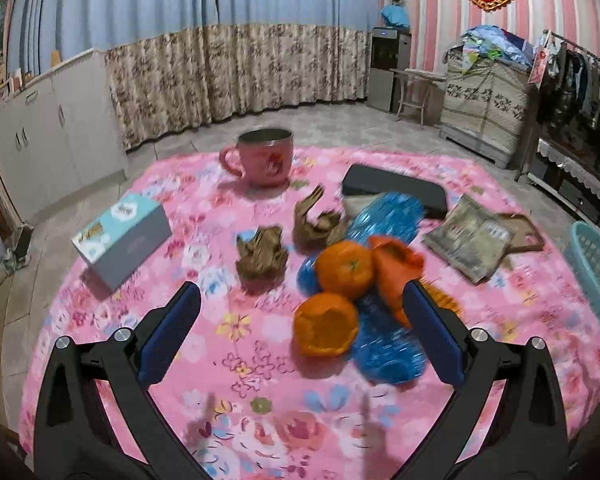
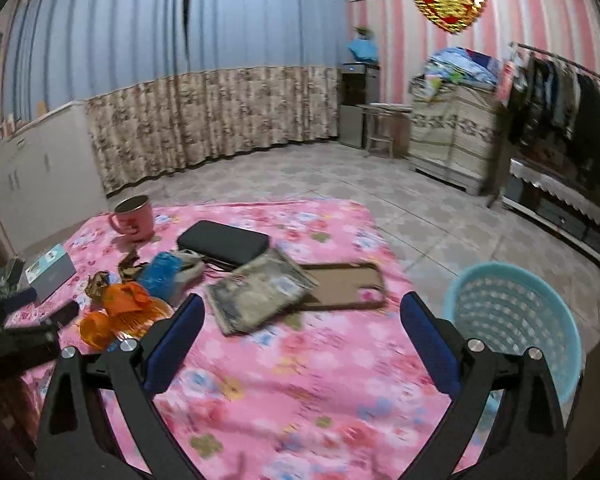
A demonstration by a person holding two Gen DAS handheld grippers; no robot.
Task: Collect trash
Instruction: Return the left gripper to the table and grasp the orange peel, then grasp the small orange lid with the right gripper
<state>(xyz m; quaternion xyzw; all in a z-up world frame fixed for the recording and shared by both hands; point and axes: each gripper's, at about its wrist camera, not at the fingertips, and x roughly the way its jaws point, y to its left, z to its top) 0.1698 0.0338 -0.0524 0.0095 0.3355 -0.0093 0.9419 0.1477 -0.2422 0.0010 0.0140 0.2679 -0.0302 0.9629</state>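
Observation:
On the pink floral tablecloth [image 1: 228,360] lie orange peels [image 1: 326,330], a whole orange [image 1: 344,268], crumpled blue wrappers [image 1: 384,216] and two brown crumpled papers [image 1: 260,256]. My left gripper [image 1: 300,300] is open and empty, just in front of the peels, its right finger beside an orange peel piece [image 1: 396,264]. My right gripper [image 2: 302,312] is open and empty above the cloth, near a grey booklet [image 2: 260,292]. The trash pile shows at the left in the right wrist view [image 2: 124,304]. A light blue basket [image 2: 516,320] stands off the table's right edge.
A pink mug [image 1: 266,156], a tissue box [image 1: 120,236], a black case [image 1: 396,190], a grey booklet [image 1: 472,236] and a brown tray [image 2: 348,286] are on the table. The basket's edge shows at the right [image 1: 596,276]. Cabinets, curtains and a clothes rack surround the table.

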